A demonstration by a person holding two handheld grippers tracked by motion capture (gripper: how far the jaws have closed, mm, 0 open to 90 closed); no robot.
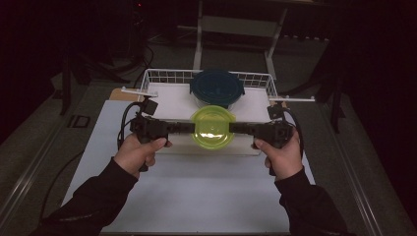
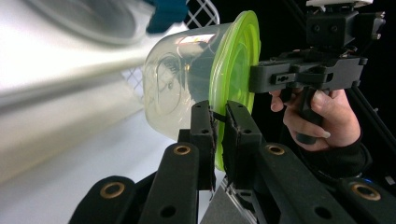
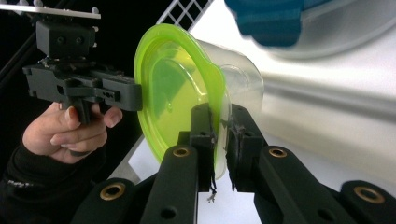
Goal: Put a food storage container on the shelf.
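Fingers of both grippers are clenched on the rim of the green-lidded container (image 1: 212,128), one from each side. The left gripper (image 1: 183,127) pinches the lid's edge on the container's left, and the right gripper (image 1: 237,129) pinches it on the opposite side. So the container sits exactly between the two sets of fingertips, and neither hand is nearer than the other. In the left gripper view the fingers (image 2: 204,126) close on the thin lip of the lid (image 2: 236,70); in the right gripper view the fingers (image 3: 201,128) do the same.

The container is round, without a real long axis. Its body is clear, slightly cloudy plastic with smooth walls, and its lid is glossy, translucent lime green with a raised edge. It seems to be held in the air, just in front of the wire basket (image 1: 147,78), and I judge that the next move must keep both grips level, because the hold is only on a narrow lip.

Behind the green-lidded container, inside the wire basket, stands a second round container with a dark blue lid (image 1: 217,86), bigger, with a ribbed rim. The basket is white metal mesh with low walls. Below the green-lidded container lies a white sheet (image 1: 196,196) on the table, matte and flat.
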